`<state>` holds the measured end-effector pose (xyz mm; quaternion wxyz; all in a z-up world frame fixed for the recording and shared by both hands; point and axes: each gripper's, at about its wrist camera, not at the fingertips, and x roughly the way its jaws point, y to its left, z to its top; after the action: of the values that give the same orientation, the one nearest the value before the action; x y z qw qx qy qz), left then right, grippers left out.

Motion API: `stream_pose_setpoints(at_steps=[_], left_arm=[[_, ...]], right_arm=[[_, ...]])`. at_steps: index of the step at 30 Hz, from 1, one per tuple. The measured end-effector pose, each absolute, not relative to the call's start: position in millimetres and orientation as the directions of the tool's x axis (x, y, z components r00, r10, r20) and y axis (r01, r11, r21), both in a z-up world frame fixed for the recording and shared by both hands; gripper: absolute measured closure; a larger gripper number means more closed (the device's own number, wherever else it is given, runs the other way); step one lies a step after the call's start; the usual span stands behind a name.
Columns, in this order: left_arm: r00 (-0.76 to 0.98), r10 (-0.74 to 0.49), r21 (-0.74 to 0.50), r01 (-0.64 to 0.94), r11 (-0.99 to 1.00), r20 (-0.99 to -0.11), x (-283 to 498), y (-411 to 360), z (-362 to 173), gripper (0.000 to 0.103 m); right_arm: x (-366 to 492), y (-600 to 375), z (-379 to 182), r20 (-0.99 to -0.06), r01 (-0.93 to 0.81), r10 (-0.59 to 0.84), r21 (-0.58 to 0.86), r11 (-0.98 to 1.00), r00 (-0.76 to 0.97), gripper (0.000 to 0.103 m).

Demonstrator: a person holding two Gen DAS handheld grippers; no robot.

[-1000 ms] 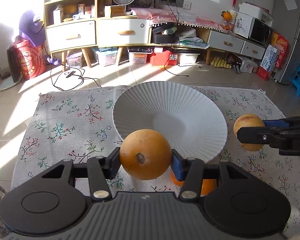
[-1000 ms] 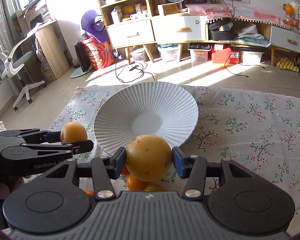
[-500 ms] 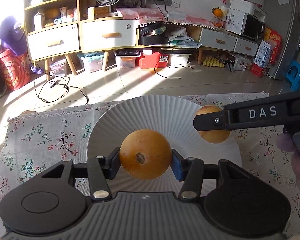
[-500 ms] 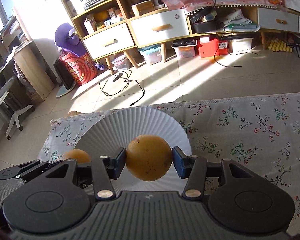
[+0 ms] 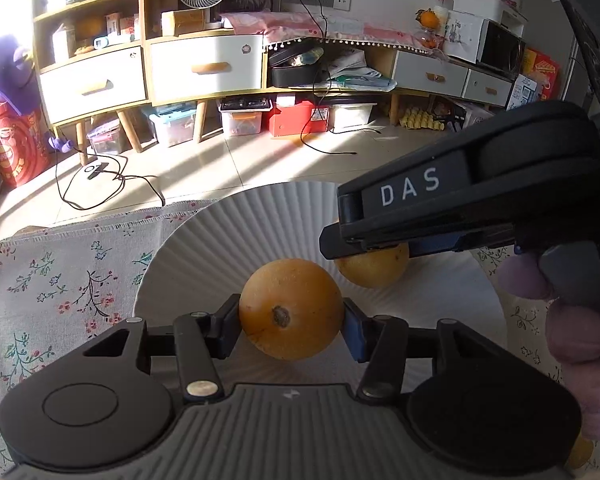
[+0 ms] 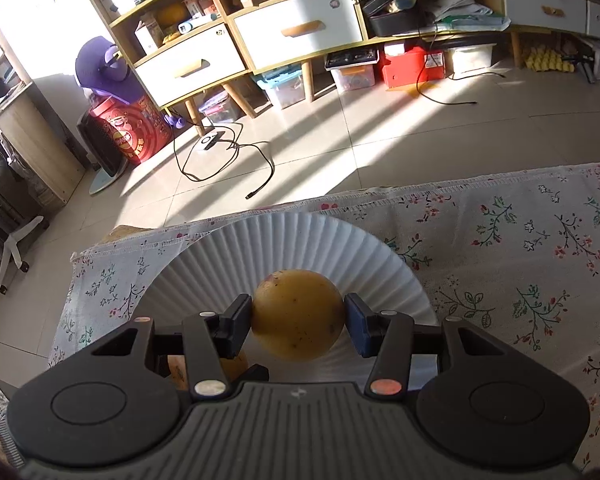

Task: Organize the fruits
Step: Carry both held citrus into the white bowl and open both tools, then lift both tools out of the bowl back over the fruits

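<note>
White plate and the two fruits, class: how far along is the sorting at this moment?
Done: nothing lies on the white plate yet. In hand: the left gripper grips an orange fruit over the plate, and the right gripper grips a yellow fruit over it. Left: releasing both onto the plate.

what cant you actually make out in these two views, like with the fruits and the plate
- Left wrist view: the top of the yellow fruit is hidden by the right gripper; whether it touches the white plate is unclear.
- Left wrist view: the plate's near rim is covered by the left gripper.
- Right wrist view: the orange fruit is mostly behind the gripper body.
- Both views: any fruit still on the floral cloth is hidden below the frame.
</note>
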<state>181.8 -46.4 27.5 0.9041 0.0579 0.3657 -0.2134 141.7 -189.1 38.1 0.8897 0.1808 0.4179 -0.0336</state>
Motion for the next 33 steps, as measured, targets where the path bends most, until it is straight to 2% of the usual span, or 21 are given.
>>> stream_pose_setpoints(at_steps=[13, 15, 17, 20, 22, 24, 29, 33], left_arm=[[0.657, -0.337, -0.011, 0.447, 0.895, -0.674, 188.1, -54.0, 25.6, 0.057], [0.649, -0.342, -0.006, 0.461, 0.887, -0.68, 188.6, -53.9, 24.8, 0.055], [0.651, -0.343, 0.0, 0.466, 0.885, -0.677, 186.6, -53.6, 25.9, 0.036], [0.655, -0.349, -0.005, 0.466, 0.885, -0.67, 182.8, -51.4, 30.2, 0.026], [0.653, -0.349, -0.008, 0.466, 0.885, -0.672, 179.7, -50.6, 33.4, 0.023], [0.656, -0.345, -0.002, 0.464, 0.886, -0.672, 175.7, -49.7, 37.0, 0.019], [0.666, -0.33, 0.009, 0.451, 0.893, -0.669, 164.6, -47.1, 47.2, 0.009], [0.665, -0.333, -0.003, 0.446, 0.895, -0.669, 153.7, -44.1, 54.3, 0.007]], right_arm=[[148.7, -185.6, 35.9, -0.763, 0.201, 0.1, 0.291, 0.935, 0.639, 0.056], [150.1, -186.4, 36.7, -0.764, 0.202, 0.105, 0.297, 0.933, 0.636, 0.055], [149.3, -187.1, 39.2, -0.761, 0.203, 0.108, 0.302, 0.931, 0.64, 0.055], [146.5, -186.3, 45.4, -0.752, 0.188, 0.108, 0.297, 0.936, 0.65, 0.047], [143.4, -185.6, 50.5, -0.746, 0.185, 0.1, 0.29, 0.939, 0.659, 0.034], [140.0, -185.7, 55.1, -0.741, 0.185, 0.095, 0.286, 0.94, 0.665, 0.026], [128.3, -186.9, 65.1, -0.735, 0.176, 0.09, 0.277, 0.945, 0.672, 0.018], [117.9, -187.8, 72.1, -0.73, 0.162, 0.079, 0.253, 0.954, 0.678, 0.012]])
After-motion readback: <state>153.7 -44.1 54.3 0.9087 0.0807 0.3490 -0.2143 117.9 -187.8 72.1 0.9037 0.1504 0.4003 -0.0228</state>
